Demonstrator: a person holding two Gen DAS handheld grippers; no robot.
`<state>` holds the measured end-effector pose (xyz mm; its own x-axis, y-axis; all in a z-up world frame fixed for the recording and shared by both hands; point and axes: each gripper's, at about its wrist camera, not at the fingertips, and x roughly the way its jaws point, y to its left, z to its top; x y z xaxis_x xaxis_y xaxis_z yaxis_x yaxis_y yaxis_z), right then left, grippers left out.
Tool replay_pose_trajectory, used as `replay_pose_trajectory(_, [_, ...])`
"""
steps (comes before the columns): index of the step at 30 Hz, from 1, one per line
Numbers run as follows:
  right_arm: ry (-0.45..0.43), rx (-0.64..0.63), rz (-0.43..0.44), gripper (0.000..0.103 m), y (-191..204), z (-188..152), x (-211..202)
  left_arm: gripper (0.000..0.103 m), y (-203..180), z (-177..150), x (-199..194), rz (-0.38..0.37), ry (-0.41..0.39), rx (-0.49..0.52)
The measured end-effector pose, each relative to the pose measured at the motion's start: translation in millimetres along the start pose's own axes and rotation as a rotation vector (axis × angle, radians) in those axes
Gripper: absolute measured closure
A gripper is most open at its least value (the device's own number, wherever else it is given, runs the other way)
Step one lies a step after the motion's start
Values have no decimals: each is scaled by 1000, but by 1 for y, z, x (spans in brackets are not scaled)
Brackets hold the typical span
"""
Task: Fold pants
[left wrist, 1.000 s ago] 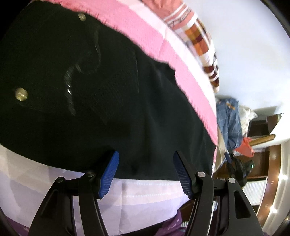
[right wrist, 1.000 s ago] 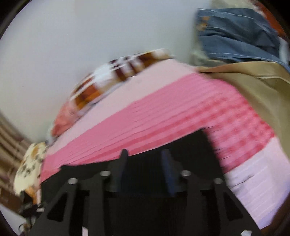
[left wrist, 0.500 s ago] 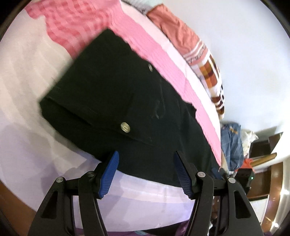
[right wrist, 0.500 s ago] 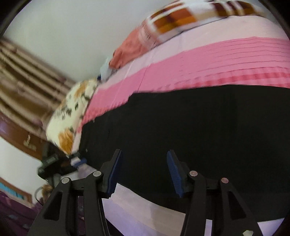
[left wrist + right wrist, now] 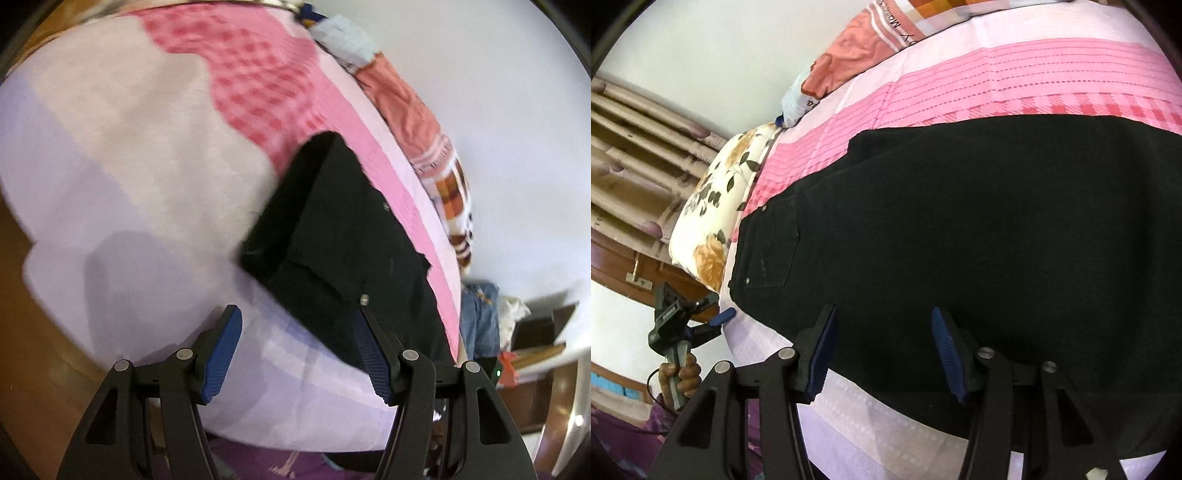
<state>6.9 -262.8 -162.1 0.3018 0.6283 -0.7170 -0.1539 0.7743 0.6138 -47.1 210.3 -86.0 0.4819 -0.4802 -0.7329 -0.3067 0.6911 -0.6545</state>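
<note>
Listing: black pants (image 5: 960, 229) folded lengthwise on pink-and-lilac bedsheet (image 5: 122, 192)
Pants position: across bed, waist and back pocket (image 5: 770, 243) at left in right wrist view
Left gripper (image 5: 295, 347): spread, empty, over near sheet beside waist
Right gripper (image 5: 882, 350): spread, empty, above near edge of pants
Far side: floral pillow (image 5: 713, 206), orange cloth (image 5: 849, 51)

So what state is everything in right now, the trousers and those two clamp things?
black pants: lying flat on the bed, already folded lengthwise, not gripped.
left gripper: open, empty, beside the waistband end.
right gripper: open, empty, over the pants' near edge.
bedsheet: spread smooth.
</note>
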Motion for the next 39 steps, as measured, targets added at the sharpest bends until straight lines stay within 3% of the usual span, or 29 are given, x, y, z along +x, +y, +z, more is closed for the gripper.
replay_pose_trajectory(2, [-2,2,-5,54,0,-2,-4,44,-6,3,13,23,25,19])
replay_pose_trajectory(4, [-3,2,-10,54,1,-3,-5,78,-10,5,23,-1,60,14])
replay_pose_trajectory(7, [-8,15,-10,53,-1,-5,-6,85,-26,8,18,48,14,87])
replay_pose_trajectory(12, [-8,65,17,53,-11,-5,-3,88,-42,13,5,140,-68,172])
replay_pose_trajectory(17, [-22,128,66,52,-26,-6,-8,88,-20,14,21,182,2,117])
replay_pose_trajectory(20, [-36,217,132,51,-45,-7,-16,88,-15,15,21,166,0,106])
replay_pose_trajectory(23, [-62,297,181,49,-62,-11,-29,88,-22,14,23,205,-3,150])
replay_pose_trajectory(26, [-137,371,214,49,-84,-18,-60,88,-18,15,23,194,2,129])
replay_pose_trajectory(28, [-236,455,178,47,-117,-31,-103,88,-15,15,24,187,8,111])
replay_pose_trajectory(31, [-350,551,33,46,-161,-59,-163,88,-13,15,23,181,4,114])
replay_pose_trajectory(36, [-473,660,-169,45,-212,-113,-238,87,-11,16,24,162,10,85])
replay_pose_trajectory(39, [-546,742,-198,45,-237,-144,-263,87,-11,16,24,167,8,93])
